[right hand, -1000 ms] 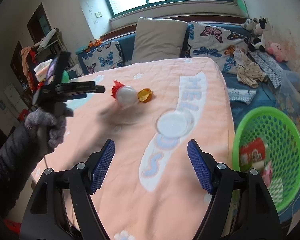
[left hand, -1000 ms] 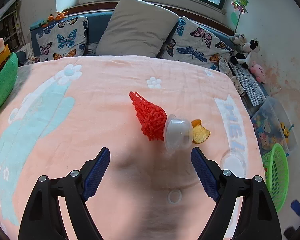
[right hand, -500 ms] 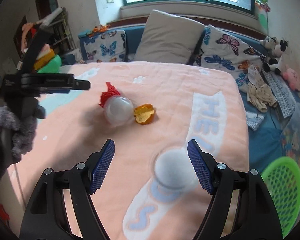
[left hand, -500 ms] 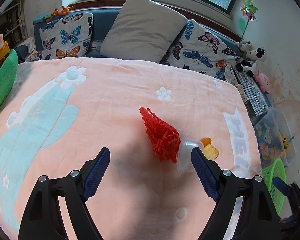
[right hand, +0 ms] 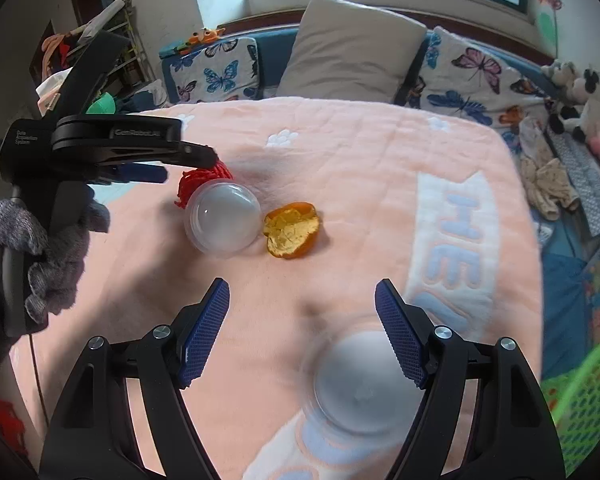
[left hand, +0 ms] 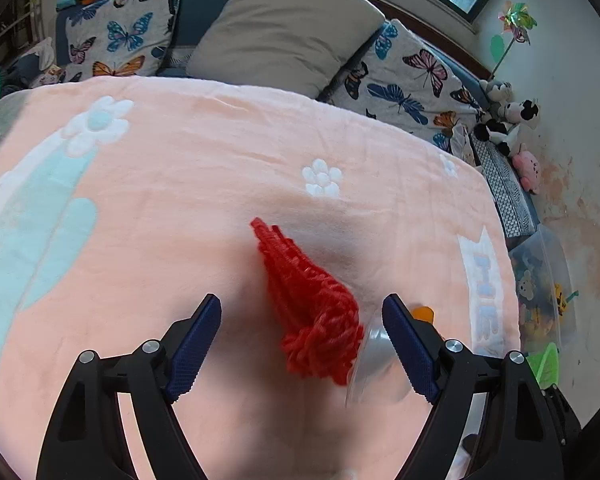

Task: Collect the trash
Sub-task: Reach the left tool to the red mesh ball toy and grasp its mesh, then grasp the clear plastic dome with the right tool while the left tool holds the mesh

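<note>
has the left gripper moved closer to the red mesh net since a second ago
Yes. In the right wrist view the left gripper now overlaps the red mesh net beside the clear dome lid on the blanket; earlier it was short of it.

The red net [left hand: 308, 300] lies between the wide-apart fingers of the left gripper [left hand: 302, 346], but the clear cup [right hand: 222, 220] touching it crowds the right finger [left hand: 406, 348].

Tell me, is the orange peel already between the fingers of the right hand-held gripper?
No, the orange peel lies on the pink blanket well ahead of the open right hand-held gripper.
</note>
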The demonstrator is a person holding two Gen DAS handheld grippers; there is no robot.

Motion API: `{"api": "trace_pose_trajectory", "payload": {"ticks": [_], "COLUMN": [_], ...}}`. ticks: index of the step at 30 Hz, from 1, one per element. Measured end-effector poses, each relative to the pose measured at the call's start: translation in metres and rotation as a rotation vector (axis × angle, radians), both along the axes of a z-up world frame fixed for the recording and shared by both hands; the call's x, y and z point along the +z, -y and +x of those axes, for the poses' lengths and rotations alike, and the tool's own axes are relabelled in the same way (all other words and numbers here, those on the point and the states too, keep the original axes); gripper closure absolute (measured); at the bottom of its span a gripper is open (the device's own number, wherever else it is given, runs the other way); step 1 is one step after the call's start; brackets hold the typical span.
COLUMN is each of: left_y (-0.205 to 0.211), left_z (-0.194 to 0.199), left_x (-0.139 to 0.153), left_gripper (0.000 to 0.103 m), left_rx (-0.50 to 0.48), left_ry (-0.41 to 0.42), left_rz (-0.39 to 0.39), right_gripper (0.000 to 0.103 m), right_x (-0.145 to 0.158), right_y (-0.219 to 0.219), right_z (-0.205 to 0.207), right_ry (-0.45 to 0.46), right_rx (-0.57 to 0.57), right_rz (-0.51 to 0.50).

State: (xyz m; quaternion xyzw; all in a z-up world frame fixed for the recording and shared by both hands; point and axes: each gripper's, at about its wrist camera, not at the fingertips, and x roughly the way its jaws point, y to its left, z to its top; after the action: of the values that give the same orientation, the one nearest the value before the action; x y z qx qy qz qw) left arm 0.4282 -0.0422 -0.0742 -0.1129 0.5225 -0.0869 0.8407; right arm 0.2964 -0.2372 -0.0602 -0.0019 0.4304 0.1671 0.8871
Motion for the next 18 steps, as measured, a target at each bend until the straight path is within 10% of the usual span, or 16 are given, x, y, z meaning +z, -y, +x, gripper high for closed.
{"api": "trace_pose_trajectory", "payload": {"ticks": [5, 12, 18], "left_y": [0.005, -0.009, -0.03], "left_z": [0.013, 0.018, 0.003], "left_x": [-0.014, -0.031, -0.013], "left_gripper": [0.032, 0.068, 0.073], "left_rx": [-0.002, 0.019, 0.031], "left_ry": [-0.032, -0.095, -0.048], "left_rz": [-0.015, -0.147, -0.146], "right_gripper": [0.028, 0.028, 0.028], "right_x": [-0.008, -0.012, -0.011], "right_y": [-0.005, -0.016, -0.029], "right_z": [0.012, 0.018, 0.025], "right_ry": [-0.01, -0.008, -0.005], "right_rx": [0.024, 0.065, 0.108], "right_rz": [0.014, 0.039, 0.072]}}
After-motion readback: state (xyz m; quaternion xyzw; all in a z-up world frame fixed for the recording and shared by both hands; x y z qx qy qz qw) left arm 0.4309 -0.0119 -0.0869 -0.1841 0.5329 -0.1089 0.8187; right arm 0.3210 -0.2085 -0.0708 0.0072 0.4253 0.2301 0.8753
